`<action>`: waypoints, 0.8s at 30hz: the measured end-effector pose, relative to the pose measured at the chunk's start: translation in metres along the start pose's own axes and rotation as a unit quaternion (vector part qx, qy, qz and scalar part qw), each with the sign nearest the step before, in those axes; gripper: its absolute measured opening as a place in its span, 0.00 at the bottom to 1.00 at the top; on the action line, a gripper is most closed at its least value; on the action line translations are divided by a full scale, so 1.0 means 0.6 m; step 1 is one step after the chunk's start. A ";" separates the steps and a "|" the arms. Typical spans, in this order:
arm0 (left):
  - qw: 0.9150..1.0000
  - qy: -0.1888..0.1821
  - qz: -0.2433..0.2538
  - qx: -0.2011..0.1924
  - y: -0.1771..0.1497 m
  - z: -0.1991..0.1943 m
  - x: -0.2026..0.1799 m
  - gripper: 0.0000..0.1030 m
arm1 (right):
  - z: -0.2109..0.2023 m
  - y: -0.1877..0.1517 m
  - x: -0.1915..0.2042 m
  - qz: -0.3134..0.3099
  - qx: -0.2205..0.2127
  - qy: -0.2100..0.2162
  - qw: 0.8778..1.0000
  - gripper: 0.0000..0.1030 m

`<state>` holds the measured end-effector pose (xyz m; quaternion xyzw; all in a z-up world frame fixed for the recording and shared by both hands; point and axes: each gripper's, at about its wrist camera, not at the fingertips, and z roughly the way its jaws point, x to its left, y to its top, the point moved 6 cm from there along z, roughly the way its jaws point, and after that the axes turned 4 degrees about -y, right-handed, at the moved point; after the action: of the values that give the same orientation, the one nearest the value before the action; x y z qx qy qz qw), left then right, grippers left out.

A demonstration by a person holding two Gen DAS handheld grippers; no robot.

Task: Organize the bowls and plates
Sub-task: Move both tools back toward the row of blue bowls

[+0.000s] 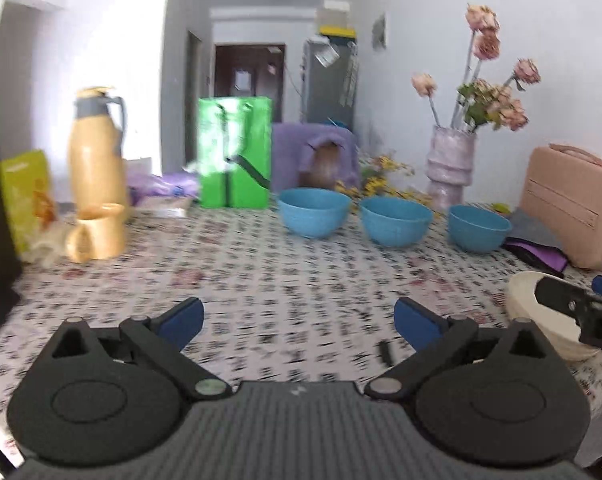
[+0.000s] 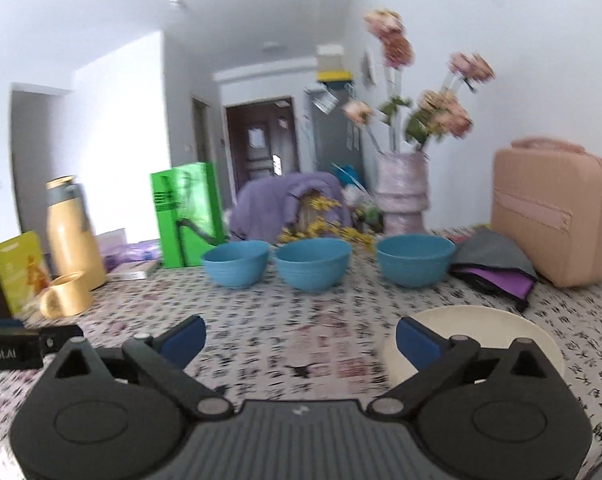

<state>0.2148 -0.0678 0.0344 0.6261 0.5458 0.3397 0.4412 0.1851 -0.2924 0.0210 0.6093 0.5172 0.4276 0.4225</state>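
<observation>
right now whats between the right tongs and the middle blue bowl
Only bare patterned tablecloth, in the right wrist view. The right tongs are open and hold nothing, the middle blue bowl sits straight ahead, and the cream plate lies off to the right.

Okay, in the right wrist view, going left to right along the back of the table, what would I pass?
Yellow thermos → green bag → left blue bowl → middle blue bowl → right blue bowl → grey and purple pouch → pink case.
</observation>
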 end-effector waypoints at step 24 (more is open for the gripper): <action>0.999 0.040 -0.012 -0.011 -0.089 -0.131 0.047 1.00 | -0.140 -0.084 0.119 -0.075 -0.039 0.067 0.994 1.00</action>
<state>0.1279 -0.0251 0.0136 0.6008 0.5666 0.3648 0.4300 0.0983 -0.2103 0.0019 0.5216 0.5715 0.4542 0.4415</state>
